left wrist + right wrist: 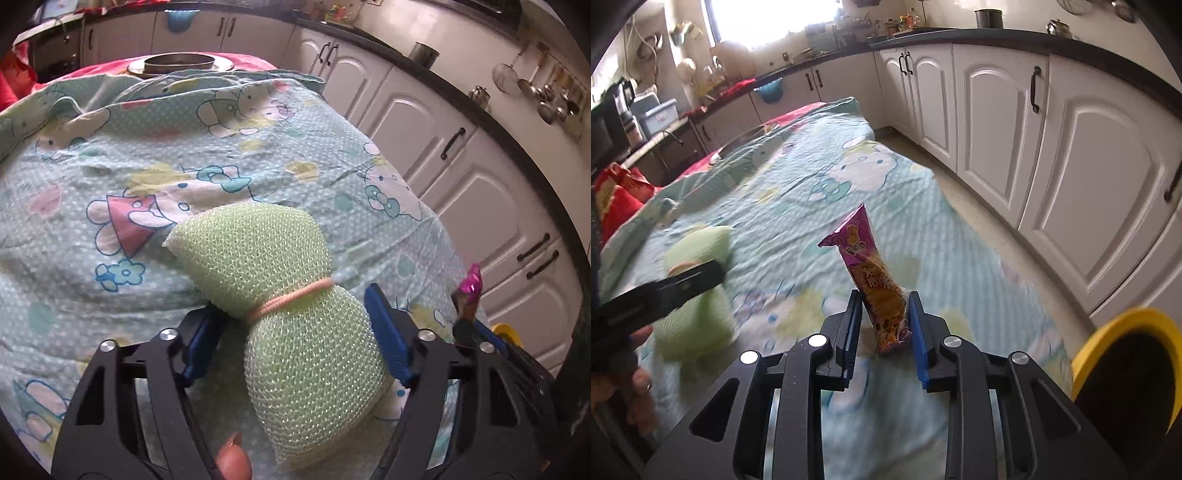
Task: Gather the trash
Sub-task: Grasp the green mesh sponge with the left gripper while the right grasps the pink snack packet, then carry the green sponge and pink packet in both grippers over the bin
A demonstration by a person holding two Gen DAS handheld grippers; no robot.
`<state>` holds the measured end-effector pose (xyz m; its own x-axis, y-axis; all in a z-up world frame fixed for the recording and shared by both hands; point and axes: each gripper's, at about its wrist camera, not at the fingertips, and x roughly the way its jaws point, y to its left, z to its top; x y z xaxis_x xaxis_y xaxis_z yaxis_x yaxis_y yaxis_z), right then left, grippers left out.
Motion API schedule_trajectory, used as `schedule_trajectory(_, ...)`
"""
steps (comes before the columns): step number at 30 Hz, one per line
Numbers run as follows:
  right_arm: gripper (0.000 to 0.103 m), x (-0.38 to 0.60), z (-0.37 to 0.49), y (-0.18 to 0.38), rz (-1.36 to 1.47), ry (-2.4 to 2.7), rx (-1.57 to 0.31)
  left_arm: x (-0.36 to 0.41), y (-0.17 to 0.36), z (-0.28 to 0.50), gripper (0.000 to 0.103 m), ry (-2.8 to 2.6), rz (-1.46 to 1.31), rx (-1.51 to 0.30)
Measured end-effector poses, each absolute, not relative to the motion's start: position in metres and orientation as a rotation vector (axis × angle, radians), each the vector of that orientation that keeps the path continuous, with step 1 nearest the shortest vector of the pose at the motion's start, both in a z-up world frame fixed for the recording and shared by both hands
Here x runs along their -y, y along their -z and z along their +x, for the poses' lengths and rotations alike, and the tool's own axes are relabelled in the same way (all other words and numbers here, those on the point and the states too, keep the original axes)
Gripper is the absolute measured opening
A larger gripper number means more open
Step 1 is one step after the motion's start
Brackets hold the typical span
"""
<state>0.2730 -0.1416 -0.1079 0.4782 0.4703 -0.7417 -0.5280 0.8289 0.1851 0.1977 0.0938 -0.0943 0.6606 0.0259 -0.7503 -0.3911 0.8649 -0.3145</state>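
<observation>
Over the near end of the cartoon-print cloth (229,155) covering the table, the left gripper (295,339) carries a pale green mesh scrubber (280,295) cinched at its waist by a pink elastic band (295,295); both blue pads press the scrubber just below the band, jaws clamped on it. Right wrist view: the right gripper (882,325) is closed on the lower part of a purple-and-orange snack wrapper (871,280), which stands nearly upright with its sealed top tilted slightly right. Scrubber and wrapper both appear held above the cloth; contact with the cloth cannot be told. A yellow-rimmed bin (1126,373) sits at near right, just beside the right gripper. A steel bowl (179,62) rests at the table's far end. White cabinets (1015,122) line the right side.
</observation>
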Motion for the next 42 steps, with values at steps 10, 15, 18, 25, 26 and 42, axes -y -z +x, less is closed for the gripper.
schedule_trajectory(10,0.021,0.180,0.230,0.093,0.030,-0.630,-0.846,-0.075,0.079,0.188,0.039,-0.145,-0.455,-0.784)
schedule_trajectory(15,0.021,0.201,0.221,0.080,0.051,-0.619,-0.816,-0.053,0.059,0.182,0.039,-0.088,-0.410,-0.737)
schedule_trajectory(18,0.021,0.214,0.220,0.074,0.065,-0.602,-0.800,-0.038,0.045,0.181,0.039,-0.048,-0.381,-0.707)
schedule_trajectory(25,0.021,0.250,0.211,0.064,0.103,-0.550,-0.781,-0.007,0.028,0.181,0.039,0.031,-0.339,-0.675)
schedule_trajectory(26,0.021,0.257,0.210,0.063,0.108,-0.541,-0.777,-0.003,0.026,0.182,0.039,0.042,-0.332,-0.673)
schedule_trajectory(42,0.021,0.328,0.189,0.047,0.168,-0.416,-0.714,0.067,0.011,0.184,0.039,0.195,-0.235,-0.651)
